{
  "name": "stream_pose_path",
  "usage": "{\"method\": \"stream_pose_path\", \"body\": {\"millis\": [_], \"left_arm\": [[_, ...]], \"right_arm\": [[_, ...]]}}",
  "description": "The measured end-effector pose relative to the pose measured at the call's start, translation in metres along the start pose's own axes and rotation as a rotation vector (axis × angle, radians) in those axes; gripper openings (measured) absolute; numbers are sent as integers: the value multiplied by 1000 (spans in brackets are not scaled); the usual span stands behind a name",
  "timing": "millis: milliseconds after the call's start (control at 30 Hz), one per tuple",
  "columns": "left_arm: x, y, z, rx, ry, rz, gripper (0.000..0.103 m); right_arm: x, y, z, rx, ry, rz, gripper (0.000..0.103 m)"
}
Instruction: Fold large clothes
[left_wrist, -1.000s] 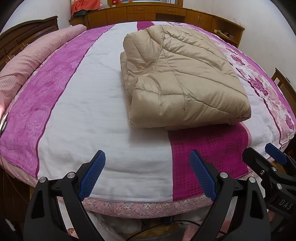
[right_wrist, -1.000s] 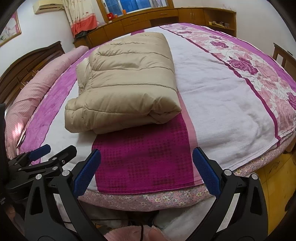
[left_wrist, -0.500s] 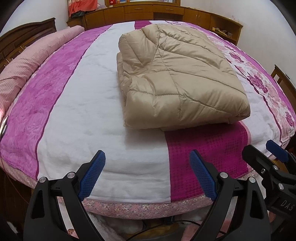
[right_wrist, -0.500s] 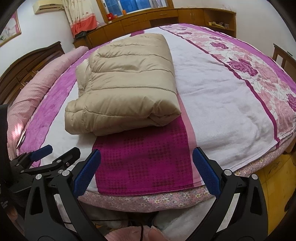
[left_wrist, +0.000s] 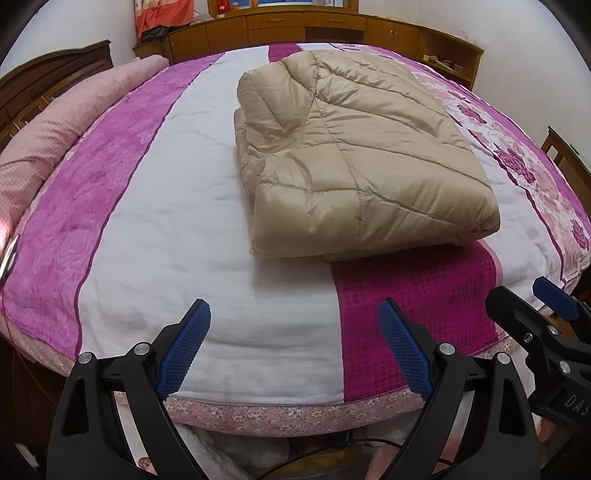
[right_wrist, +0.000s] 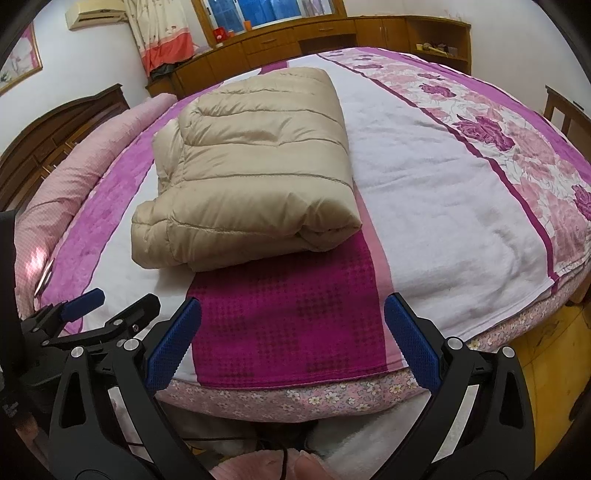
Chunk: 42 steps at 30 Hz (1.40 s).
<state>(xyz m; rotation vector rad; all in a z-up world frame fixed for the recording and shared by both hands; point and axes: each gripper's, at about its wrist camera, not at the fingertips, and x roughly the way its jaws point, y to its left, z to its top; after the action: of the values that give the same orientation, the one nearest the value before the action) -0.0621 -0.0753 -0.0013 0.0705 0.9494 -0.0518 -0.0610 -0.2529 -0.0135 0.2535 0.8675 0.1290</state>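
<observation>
A beige quilted down jacket (left_wrist: 354, 162) lies folded into a thick rectangle on the bed; the right wrist view shows the jacket (right_wrist: 251, 173) left of centre. My left gripper (left_wrist: 293, 343) hovers over the bed's near edge, open and empty, well short of the jacket. My right gripper (right_wrist: 291, 343) hangs over the magenta stripe at the same edge, open with nothing between its blue pads. Each gripper appears at the side of the other's view: the right gripper (left_wrist: 543, 317) and the left gripper (right_wrist: 107, 314).
The bed (left_wrist: 155, 206) has a pink, white and magenta bedspread. A pink bolster (left_wrist: 48, 133) lies along the dark wooden headboard (right_wrist: 55, 129) at left. Wooden cabinets (left_wrist: 332, 26) run along the far wall. Yellow floor (right_wrist: 546, 347) shows at right.
The left wrist view has tilted slightly, so the jacket sits a little lower in the picture. Both grippers stay open and in place.
</observation>
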Motion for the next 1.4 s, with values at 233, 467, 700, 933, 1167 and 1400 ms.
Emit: {"method": "stream_pose_path", "body": {"millis": [233, 467, 700, 933, 1167, 1400], "left_arm": [[1, 1, -1, -1, 7, 4, 88], [2, 0, -1, -3, 12, 3, 88], [2, 3, -2, -6, 19, 3, 88], [3, 3, -2, -9, 22, 3, 88], [6, 4, -2, -13, 38, -10, 88], [13, 7, -1, 0, 53, -44, 88]], "right_arm": [[1, 1, 0, 1, 4, 4, 99], [2, 1, -1, 1, 5, 6, 99], [2, 1, -2, 0, 5, 7, 99], [2, 3, -4, 3, 5, 8, 99], [3, 2, -4, 6, 10, 9, 98], [11, -6, 3, 26, 24, 34, 98]]}}
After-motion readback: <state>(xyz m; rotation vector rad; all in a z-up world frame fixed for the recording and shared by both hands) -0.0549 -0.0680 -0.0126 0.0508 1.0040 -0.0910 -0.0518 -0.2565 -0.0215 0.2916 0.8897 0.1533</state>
